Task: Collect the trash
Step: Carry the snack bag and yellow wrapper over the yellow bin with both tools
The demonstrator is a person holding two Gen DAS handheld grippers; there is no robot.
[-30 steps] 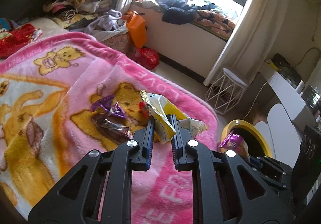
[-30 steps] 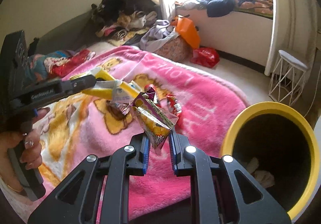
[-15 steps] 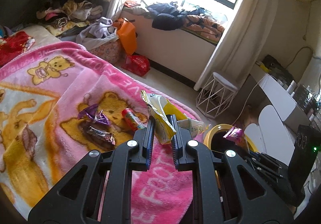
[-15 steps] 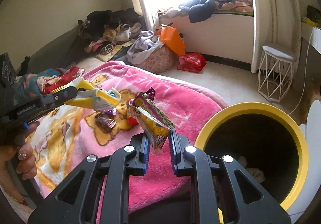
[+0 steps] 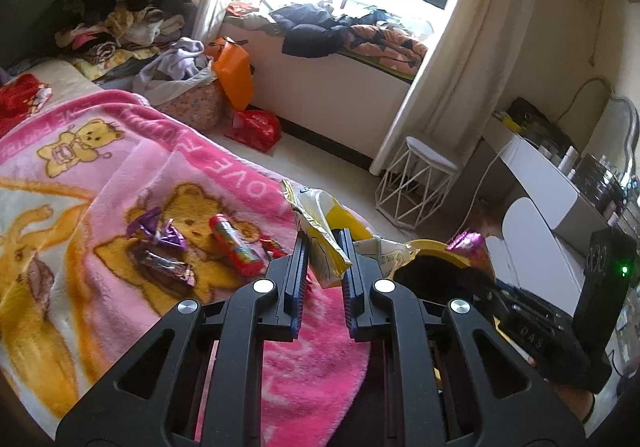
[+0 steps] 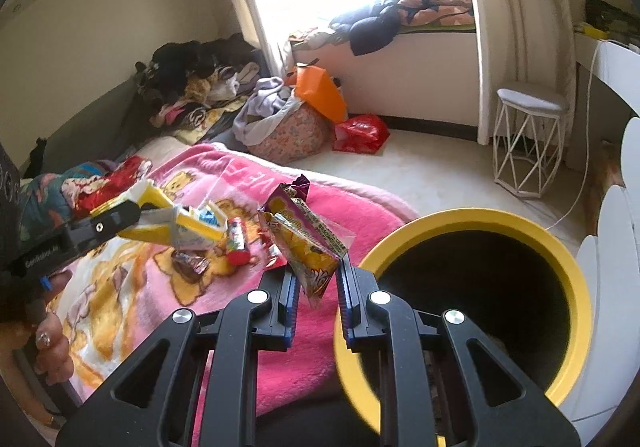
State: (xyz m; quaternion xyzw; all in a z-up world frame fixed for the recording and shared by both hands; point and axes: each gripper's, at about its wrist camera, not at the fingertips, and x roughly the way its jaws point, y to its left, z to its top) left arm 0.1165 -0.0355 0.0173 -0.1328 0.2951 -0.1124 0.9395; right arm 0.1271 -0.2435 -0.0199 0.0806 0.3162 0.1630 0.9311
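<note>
Step in hand, by judgement: carrying two wrappers to the yellow bin [image 6: 576, 287] for drop-off. Left gripper [image 5: 325, 247] clamped nearly shut on a yellow-and-white snack bag [image 5: 320, 219], bag crumpled, foil edge sticking up past the fingertips. Right gripper [image 6: 316, 275] pinched narrow on a purple-and-yellow chip packet [image 6: 304, 235], packet flat, tilted, lower corner hanging between the fingers. Right packet just beside the bin rim, not yet over the opening; left bag further from the bin, above the pink blanket [image 5: 200, 175].

To do well: bring each packet fully over the bin's dark mouth before letting go; light wrappers drift, so release low and near the centre, away from the rim. Right first, being nearer; keep left clear to avoid a clash of grippers.

Left to collect, away from the bin on the blanket: red tube [image 5: 234, 245], shiny purple wrapper [image 5: 154, 227], dark brown wrapper [image 5: 164, 267], small red wrapper [image 5: 274, 247]. Bin already holds some pale scraps, hard to make out.
</note>
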